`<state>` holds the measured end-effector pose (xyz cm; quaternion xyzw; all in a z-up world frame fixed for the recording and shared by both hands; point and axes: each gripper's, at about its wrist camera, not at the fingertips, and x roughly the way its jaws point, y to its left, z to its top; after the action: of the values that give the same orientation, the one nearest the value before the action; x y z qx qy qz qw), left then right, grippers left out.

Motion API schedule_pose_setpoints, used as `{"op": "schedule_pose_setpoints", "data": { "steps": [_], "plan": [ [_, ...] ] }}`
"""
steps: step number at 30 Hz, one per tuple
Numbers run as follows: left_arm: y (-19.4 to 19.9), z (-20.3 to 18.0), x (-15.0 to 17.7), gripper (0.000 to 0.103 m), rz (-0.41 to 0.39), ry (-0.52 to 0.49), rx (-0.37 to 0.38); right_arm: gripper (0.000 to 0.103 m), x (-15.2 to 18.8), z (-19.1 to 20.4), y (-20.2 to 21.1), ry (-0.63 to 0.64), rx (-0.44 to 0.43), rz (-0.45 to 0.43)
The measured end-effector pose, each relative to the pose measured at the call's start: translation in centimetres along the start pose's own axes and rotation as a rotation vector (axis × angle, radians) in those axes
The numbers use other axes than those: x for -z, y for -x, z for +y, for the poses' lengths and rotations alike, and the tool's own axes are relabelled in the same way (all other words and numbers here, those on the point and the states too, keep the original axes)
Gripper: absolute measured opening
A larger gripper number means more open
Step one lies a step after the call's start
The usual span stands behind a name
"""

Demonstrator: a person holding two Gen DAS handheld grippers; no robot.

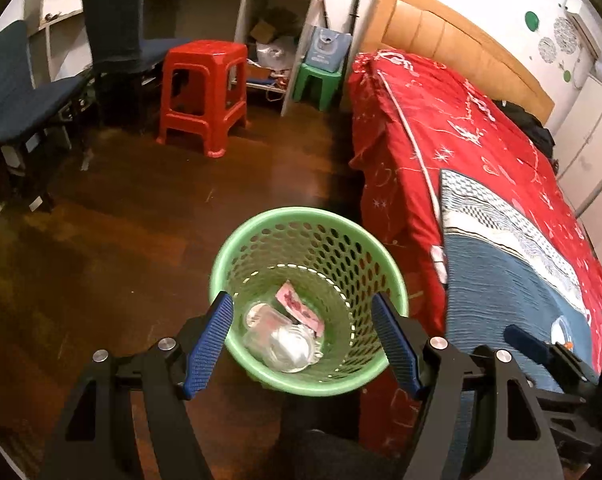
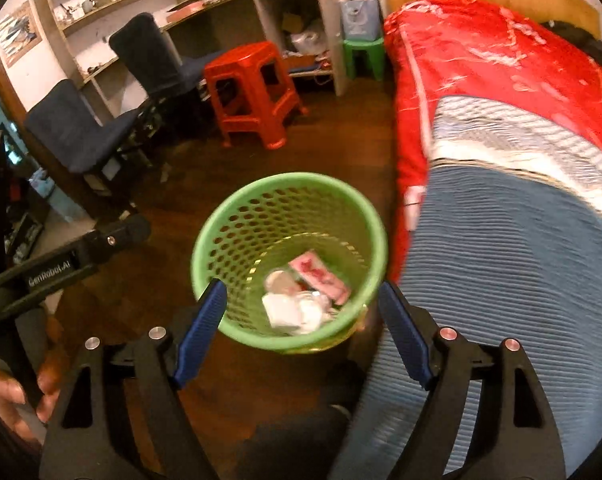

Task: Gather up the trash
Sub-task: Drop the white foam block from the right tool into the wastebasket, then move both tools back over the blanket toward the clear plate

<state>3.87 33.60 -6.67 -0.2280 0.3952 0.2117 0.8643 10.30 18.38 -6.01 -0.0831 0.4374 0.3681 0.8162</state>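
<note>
In green basket point(image 1: 237, 256): pink wrapper point(image 1: 301, 309), clear plastic cup point(image 1: 279, 340); beside bed point(image 1: 481, 152).

Both views are taken from above the dark wooden floor point(image 1: 101, 280), looking forward and down along the open fingers of each gripper. From the left wrist, the green basket point(image 1: 261, 228) is seen close below, framed between the left gripper point(image 1: 303, 344) fingers, with the bed point(image 1: 481, 140) along the right side. From the right wrist, the same basket point(image 2: 237, 208) is framed by the right gripper point(image 2: 301, 336), from a position nearer the bed's edge point(image 2: 501, 240). Shared by both views are the basket, the bed, the red stool point(image 1: 205, 92) and the shelves at the far wall. The left gripper's body point(image 2: 61, 268) is caught at the left edge of the right view.
</note>
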Motion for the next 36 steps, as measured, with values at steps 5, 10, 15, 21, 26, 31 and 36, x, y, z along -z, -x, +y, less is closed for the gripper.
{"op": "schedule_pose_setpoints", "data": {
  "steps": [5,10,15,21,26,31,36],
  "plan": [
    [-0.1,-2.8,0.3,0.069,0.006,-0.045,0.032,0.078,1.9,-4.8,3.6,-0.061,0.080,-0.037],
    [-0.5,-6.1,0.8,0.070,0.019,-0.093,0.062,0.078,3.9,-10.6,7.3,-0.134,0.185,-0.060],
    [-0.8,-9.9,1.4,0.070,0.038,-0.153,0.104,0.077,6.2,-15.6,10.3,-0.223,0.268,-0.065],
    [-0.9,-16.5,2.5,0.070,0.059,-0.276,0.175,0.072,9.3,-19.7,12.7,-0.303,0.321,-0.058],
    [-0.7,-22.3,3.9,0.070,0.085,-0.394,0.269,0.070,11.5,-22.4,14.3,-0.349,0.349,-0.051],
    [-0.4,-28.0,5.7,0.070,0.108,-0.532,0.383,0.070,13.4,-24.1,15.7,-0.379,0.371,-0.050],
    [-0.6,-33.1,7.6,0.065,0.133,-0.678,0.468,0.070,14.7,-25.6,16.9,-0.411,0.384,-0.055]
  ]
}}
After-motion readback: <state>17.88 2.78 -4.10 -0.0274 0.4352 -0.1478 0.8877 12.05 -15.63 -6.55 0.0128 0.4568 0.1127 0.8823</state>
